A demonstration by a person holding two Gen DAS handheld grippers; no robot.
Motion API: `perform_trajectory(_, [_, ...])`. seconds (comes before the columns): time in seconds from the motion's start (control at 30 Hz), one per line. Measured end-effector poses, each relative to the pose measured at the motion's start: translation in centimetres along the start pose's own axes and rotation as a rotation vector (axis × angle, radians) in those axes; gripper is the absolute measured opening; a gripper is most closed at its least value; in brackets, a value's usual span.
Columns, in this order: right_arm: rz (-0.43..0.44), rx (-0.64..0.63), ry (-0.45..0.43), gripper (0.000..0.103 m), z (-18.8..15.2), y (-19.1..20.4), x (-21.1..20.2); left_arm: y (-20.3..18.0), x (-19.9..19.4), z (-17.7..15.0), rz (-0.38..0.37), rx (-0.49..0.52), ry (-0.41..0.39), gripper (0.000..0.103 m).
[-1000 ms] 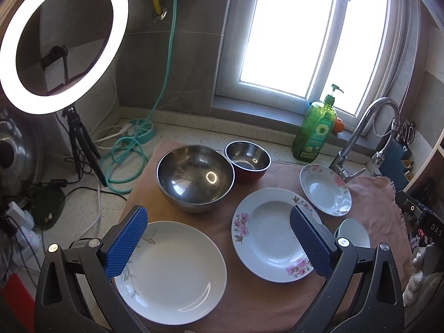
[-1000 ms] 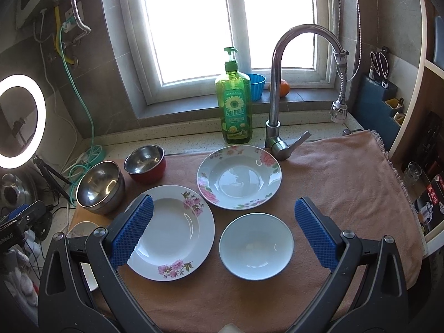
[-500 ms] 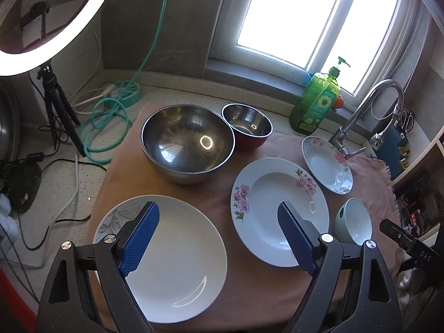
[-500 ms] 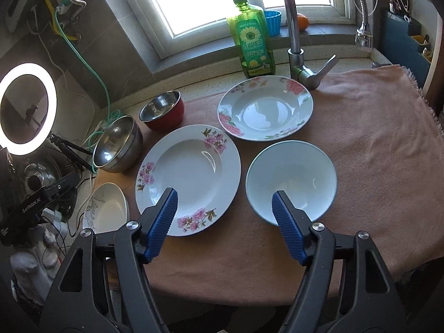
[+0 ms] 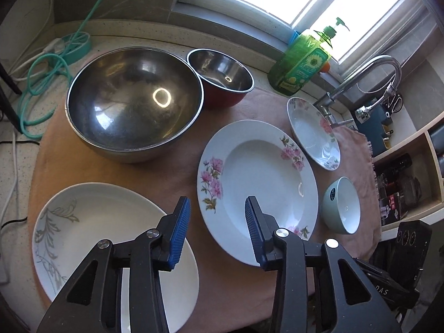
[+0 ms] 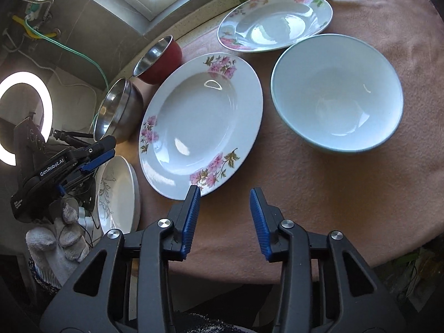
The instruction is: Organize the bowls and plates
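Fingers on both grippers have just been closing and now stand at a narrow gap with nothing between them. Left gripper (image 5: 217,208) hangs over the pink cloth (image 5: 177,172) on the table, its left finger over the leaf-pattern plate (image 5: 83,222), its right finger over the near rim of the large flowered plate (image 5: 258,172). Ahead-left of it sits the big steel bowl (image 5: 133,102), the small red-sided bowl (image 5: 222,80) touching it. Right gripper (image 6: 224,194) hangs just off the flowered plate's near rim; the pale blue bowl (image 6: 337,91) is ahead-right, the smaller flowered plate (image 6: 274,22) beyond it. A white-gloved hand (image 6: 55,238) holds the left gripper.
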State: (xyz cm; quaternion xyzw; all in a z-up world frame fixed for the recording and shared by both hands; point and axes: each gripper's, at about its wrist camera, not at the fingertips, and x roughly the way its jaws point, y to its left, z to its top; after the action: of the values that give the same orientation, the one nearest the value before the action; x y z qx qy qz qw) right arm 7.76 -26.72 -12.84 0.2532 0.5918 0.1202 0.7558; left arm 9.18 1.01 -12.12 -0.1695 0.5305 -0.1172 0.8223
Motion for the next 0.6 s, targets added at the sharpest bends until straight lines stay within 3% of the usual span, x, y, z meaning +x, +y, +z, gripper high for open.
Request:
perform_trajectory(0.17, [0.02,0.039,0.017,0.031,0.8,-0.6,1.0,0.5,2.0,0.8,0.003,-0.01,0.046,0.028])
perform_trajectory(0.6, [0.063,0.11,0.052,0.03,2.0,-1.8,2.8,2.1,4.0,1.5,-0.002,-0.071,0.098,0.028])
